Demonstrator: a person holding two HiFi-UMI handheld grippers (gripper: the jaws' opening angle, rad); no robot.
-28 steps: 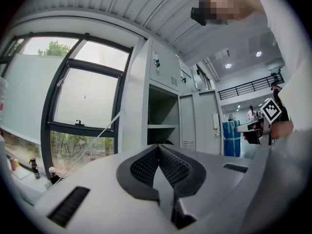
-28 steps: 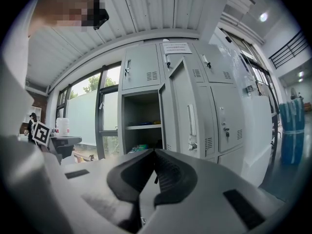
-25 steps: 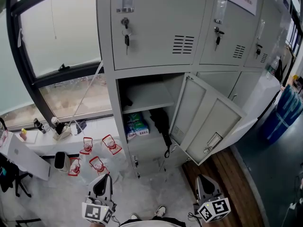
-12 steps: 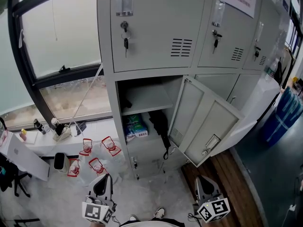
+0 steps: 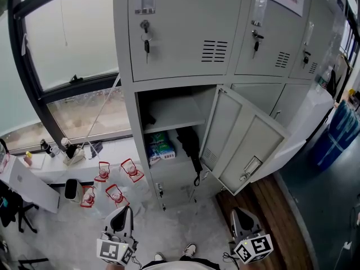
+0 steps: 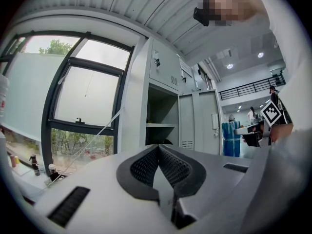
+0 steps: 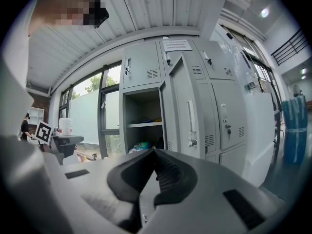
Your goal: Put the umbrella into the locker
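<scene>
The black folded umbrella (image 5: pixel 190 143) leans inside the open grey locker (image 5: pixel 169 114), below its shelf, with its strap hanging out over the lower edge. The locker door (image 5: pixel 247 142) stands swung out to the right. My left gripper (image 5: pixel 124 209) and right gripper (image 5: pixel 235 211) are low in the head view, well short of the locker and to either side of it. Both are shut with nothing between the pads. In the left gripper view the gripper (image 6: pixel 158 147) points level at the open locker (image 6: pixel 161 113). In the right gripper view the gripper (image 7: pixel 154 151) faces the same locker (image 7: pixel 141 126).
A blue-green packet (image 5: pixel 159 146) lies in the locker beside the umbrella. Several red-and-white bags (image 5: pixel 115 180) sit on the floor at the left, under a window ledge (image 5: pixel 62 153) with bottles. A blue bin (image 5: pixel 340 133) stands at the far right. Keys (image 5: pixel 145 43) hang in the upper lockers.
Only the head view has drifted slightly. Both grippers, the umbrella and the door are where they were.
</scene>
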